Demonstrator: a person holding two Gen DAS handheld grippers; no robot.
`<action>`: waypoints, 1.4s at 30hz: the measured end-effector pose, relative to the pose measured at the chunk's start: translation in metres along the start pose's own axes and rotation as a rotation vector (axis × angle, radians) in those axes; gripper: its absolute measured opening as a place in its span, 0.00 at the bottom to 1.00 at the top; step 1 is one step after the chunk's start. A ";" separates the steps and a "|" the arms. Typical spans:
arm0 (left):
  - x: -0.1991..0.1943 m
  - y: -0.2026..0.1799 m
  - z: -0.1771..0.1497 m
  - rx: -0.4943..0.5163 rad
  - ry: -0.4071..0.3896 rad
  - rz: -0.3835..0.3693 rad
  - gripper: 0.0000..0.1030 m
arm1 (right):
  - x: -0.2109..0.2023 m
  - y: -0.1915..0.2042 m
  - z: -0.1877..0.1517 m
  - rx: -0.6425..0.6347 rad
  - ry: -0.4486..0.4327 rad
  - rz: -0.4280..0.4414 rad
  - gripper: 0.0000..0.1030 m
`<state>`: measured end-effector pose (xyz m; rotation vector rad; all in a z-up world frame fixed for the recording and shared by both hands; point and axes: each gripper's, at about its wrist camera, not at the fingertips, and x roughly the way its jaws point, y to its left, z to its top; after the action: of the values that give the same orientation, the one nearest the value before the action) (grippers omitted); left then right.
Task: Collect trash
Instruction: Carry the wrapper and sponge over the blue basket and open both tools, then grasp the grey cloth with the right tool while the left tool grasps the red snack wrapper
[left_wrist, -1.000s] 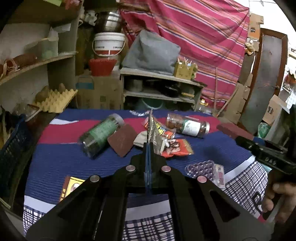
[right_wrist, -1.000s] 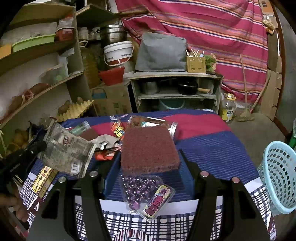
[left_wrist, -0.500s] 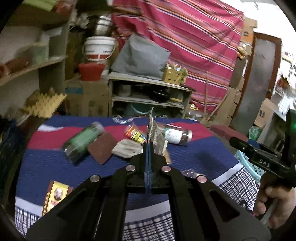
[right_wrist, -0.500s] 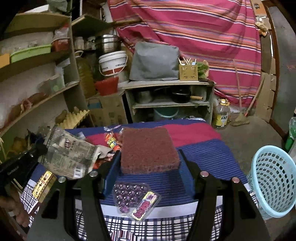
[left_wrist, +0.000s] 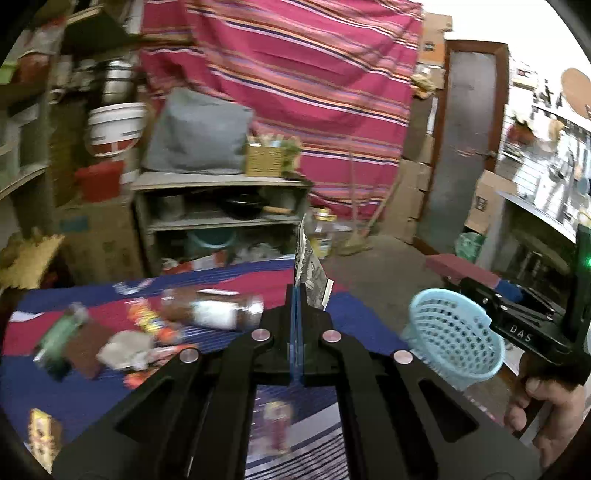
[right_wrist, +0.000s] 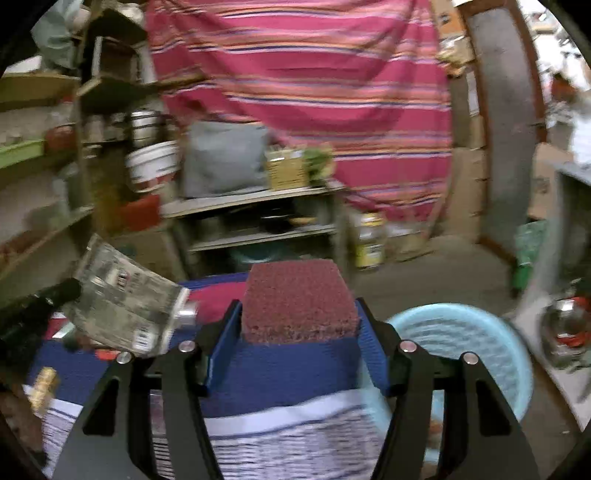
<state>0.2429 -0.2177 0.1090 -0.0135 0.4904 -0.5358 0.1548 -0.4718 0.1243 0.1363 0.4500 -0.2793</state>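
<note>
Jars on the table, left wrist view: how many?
2. A clear jar with white label lies on its side mid-table; a green jar lies at the left edge. Blur may hide others.

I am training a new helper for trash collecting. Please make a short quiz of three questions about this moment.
1. True or false: the right gripper holds a dark red sponge.
2. What does the left gripper grip: (a) glass jar, (b) flat printed wrapper, (c) egg tray?
3. Where is the light blue basket: on the table or beside it?

Key: 1 true. 2 b, the wrapper. 3 beside it, lower, off the table's right edge.
</note>
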 end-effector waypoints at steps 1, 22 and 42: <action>0.005 -0.010 0.001 0.005 0.003 -0.016 0.00 | -0.002 -0.011 0.000 0.006 -0.004 -0.032 0.58; 0.140 -0.180 -0.040 0.047 0.209 -0.263 0.24 | 0.011 -0.134 -0.025 0.184 0.087 -0.235 0.65; 0.013 0.002 -0.038 -0.046 0.074 0.092 0.73 | 0.005 -0.030 -0.002 0.114 0.021 -0.011 0.69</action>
<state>0.2365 -0.2181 0.0691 -0.0150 0.5723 -0.4358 0.1493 -0.5009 0.1178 0.2486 0.4560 -0.3152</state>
